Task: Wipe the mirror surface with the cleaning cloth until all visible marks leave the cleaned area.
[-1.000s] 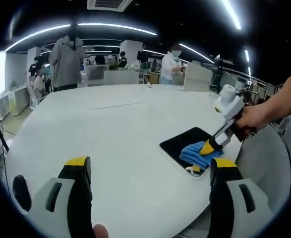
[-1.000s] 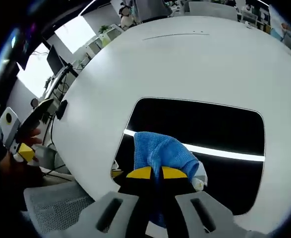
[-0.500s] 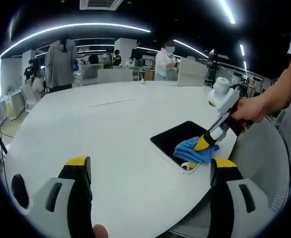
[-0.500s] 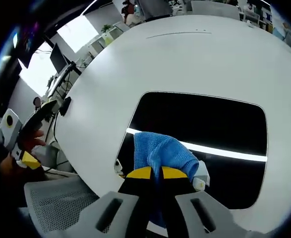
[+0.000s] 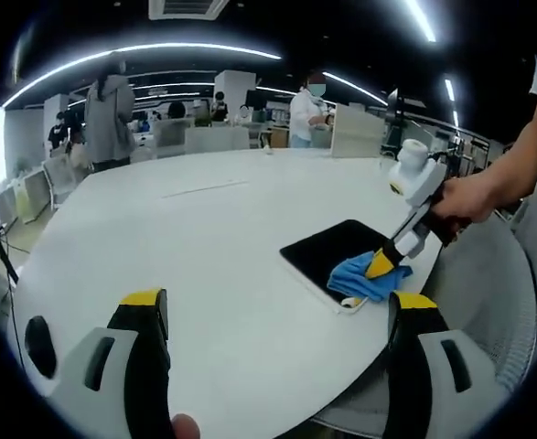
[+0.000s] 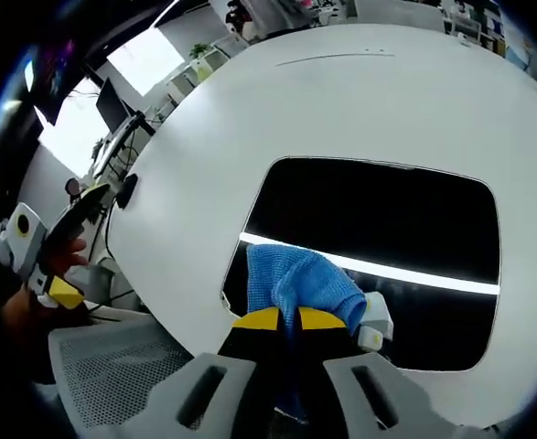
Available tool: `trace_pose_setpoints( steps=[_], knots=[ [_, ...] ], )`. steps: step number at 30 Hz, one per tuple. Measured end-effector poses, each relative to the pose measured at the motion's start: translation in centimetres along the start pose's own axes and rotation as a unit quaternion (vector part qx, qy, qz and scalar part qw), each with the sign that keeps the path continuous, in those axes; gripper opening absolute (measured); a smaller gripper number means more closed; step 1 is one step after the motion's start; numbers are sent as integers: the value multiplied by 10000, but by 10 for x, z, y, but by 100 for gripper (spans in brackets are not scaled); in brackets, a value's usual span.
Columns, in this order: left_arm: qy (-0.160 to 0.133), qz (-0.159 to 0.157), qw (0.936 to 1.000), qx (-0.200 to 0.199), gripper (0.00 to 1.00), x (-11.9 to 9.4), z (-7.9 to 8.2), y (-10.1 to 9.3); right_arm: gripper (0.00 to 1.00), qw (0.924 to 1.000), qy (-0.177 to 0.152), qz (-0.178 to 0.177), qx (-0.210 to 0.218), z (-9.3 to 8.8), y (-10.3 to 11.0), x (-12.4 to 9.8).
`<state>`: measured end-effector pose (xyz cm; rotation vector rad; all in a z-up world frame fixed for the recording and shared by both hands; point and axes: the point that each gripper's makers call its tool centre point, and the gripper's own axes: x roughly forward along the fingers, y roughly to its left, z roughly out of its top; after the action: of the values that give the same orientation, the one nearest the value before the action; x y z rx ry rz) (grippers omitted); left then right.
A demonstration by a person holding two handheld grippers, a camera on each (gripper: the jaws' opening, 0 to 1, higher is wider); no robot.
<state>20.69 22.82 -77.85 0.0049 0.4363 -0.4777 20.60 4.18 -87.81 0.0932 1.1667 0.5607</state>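
Centrally on round white worktop (image 6: 405,101): dark mirror (image 6: 378,229), lying flat near the edge, reflecting a ceiling light strip. Blue cleaning cloth (image 6: 300,283) bunched on mirror's near corner, pinched between the yellow tips of right hand-held gripper (image 6: 282,319), jaws clenched on it. From left gripper view: same mirror (image 5: 337,251) at the worktop's right side, cloth (image 5: 364,279) under the right hand-held gripper (image 5: 381,265), a hand (image 5: 465,210) gripping its handle. Left hand-held gripper (image 5: 273,306) hovering over bare worktop, jaws spread wide, grasping nothing. People standing in the office background.
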Motion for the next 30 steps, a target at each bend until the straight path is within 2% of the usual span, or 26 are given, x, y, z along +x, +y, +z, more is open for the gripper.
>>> trace_pose_setpoints(
  steps=[6, 13, 30],
  knots=[
    [-21, 23, 10000, -47, 99, -1, 2, -6, 0, 10000, 7, 12, -44, -1, 0, 0],
    [-77, 50, 9999, -62, 99, 2, 2, 1, 0, 10000, 27, 75, -40, -5, 3, -2],
    [-79, 124, 9999, -87, 99, 1, 5, 0, 0, 9998, 30, 201, 19, -8, 0, -5]
  ],
)
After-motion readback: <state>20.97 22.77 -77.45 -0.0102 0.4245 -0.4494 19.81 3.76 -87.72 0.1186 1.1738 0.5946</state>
